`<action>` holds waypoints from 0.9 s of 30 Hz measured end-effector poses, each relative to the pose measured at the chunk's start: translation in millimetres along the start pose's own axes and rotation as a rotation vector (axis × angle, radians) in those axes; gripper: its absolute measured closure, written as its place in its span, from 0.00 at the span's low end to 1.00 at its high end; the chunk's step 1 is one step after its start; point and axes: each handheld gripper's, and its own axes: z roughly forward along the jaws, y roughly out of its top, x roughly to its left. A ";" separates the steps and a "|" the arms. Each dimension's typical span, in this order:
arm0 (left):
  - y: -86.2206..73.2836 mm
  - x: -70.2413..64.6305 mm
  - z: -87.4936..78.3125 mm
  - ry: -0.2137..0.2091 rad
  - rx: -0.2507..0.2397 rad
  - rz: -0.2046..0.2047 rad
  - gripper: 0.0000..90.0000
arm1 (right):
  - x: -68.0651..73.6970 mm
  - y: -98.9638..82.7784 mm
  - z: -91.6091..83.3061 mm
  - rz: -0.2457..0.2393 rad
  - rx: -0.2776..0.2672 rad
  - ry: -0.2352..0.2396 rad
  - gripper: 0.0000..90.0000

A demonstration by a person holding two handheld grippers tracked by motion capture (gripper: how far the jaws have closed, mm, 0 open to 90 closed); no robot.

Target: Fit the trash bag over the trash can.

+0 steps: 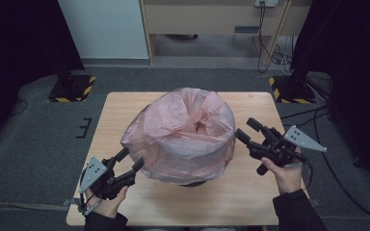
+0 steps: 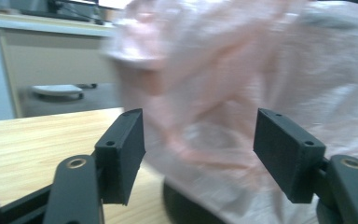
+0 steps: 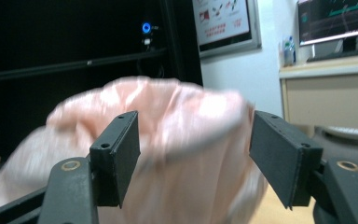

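While the bag (image 1: 180,134) sat in the middle of the table (image 1: 250,192), a gripper waited on either side of it with nothing held. The bag was thin pink plastic, pulled over a round bin whose dark base (image 1: 192,183) showed just under the bag's lower edge on the near side. Its top was crumpled and folded inward, leaving a loose hollow.

The left gripper (image 1: 130,160) lay low at the near left of the table, held in the person's left hand (image 1: 107,204), and pointed up and to the right at the bag's lower left flank. Its jaws stood wide apart. From above, the tips sat right at the plastic, but I could not tell whether they touched it. In the left gripper view the left gripper (image 2: 198,140) had only blurred pink film (image 2: 223,93) beyond the gap, with no fold pressed between the pads.

The right gripper (image 1: 248,130) was held higher at the right of the bag in the right hand (image 1: 285,174), its jaws pointing left toward the bag's upper right side and a little apart from it. They too were spread wide and gripped nothing. In the right gripper view the right gripper (image 3: 193,137) framed the bag (image 3: 177,154), which was smeared by motion.

A grey plate (image 1: 303,138) sat atop the right gripper, another (image 1: 92,172) on the left.
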 end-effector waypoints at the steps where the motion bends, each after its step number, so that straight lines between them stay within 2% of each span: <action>1: -1.0 2.0 0.1 0.005 -0.008 -0.010 0.34 | -0.7 9.9 6.0 0.009 -0.017 0.000 0.35; 5: -5.0 9.5 1.5 0.022 -0.012 0.000 0.32 | -0.9 32.7 23.2 0.025 -0.053 0.006 0.34; 7: -7.3 12.0 4.7 0.029 -0.022 -0.009 0.32 | 0.5 41.3 31.8 0.026 -0.057 0.011 0.33; 11: -12.4 16.3 8.4 0.050 -0.009 -0.006 0.32 | 5.1 58.3 53.0 0.008 -0.056 0.017 0.32; 15: -17.2 18.5 9.5 0.053 0.005 -0.009 0.32 | 12.4 69.7 73.5 0.006 -0.047 0.029 0.31; 23: -19.6 17.8 11.0 0.049 0.012 -0.007 0.32 | 37.1 83.7 121.7 -0.041 -0.008 0.060 0.32; 25: -20.3 18.1 11.7 0.049 0.019 -0.009 0.32 | 44.1 81.2 133.2 -0.034 0.020 0.064 0.35; 27: -21.1 18.7 12.1 0.051 0.025 -0.008 0.32 | 49.7 75.4 143.8 -0.048 0.061 0.068 0.37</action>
